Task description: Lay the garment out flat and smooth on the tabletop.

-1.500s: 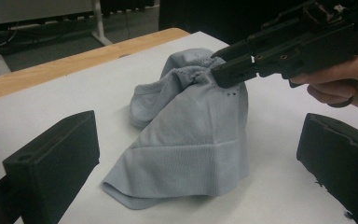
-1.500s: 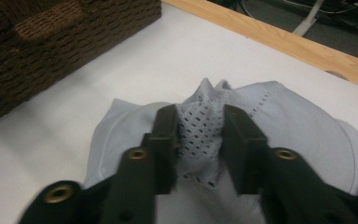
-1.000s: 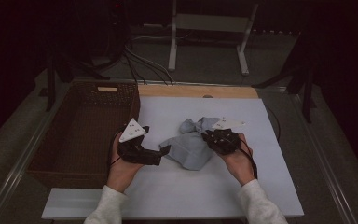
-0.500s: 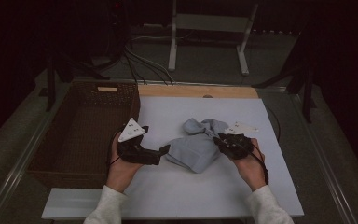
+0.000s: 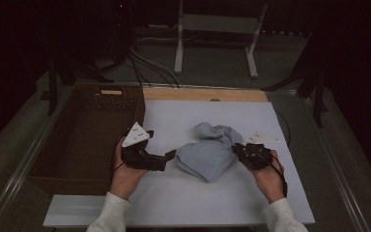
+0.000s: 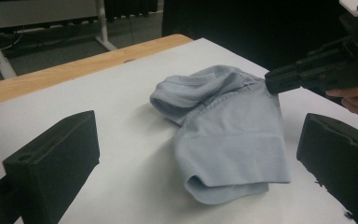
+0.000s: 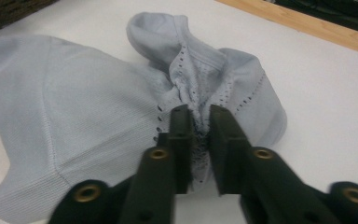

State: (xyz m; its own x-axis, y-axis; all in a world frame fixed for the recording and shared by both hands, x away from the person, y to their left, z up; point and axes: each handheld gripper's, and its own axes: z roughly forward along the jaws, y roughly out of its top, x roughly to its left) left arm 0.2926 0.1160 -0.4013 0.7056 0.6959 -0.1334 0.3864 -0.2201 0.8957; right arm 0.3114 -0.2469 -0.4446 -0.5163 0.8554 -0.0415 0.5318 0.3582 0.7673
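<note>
High view — garment [image 5: 207,155] lies diagonally, near-left to far-right.

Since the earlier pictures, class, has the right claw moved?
Yes. The right claw, shut on the cloth, has moved right, away from the basket.

the cloth [image 5: 207,153] lies on the mat [image 5: 183,203], near its middle. at nine o'clock of the cloth sits the left gripper [image 5: 170,155], at three o'clock the right gripper [image 5: 235,149]. the basket [image 5: 48,176] stands beside the mat at nine o'clock. the wooden strip [image 5: 203,94] runs along twelve o'clock.
</note>
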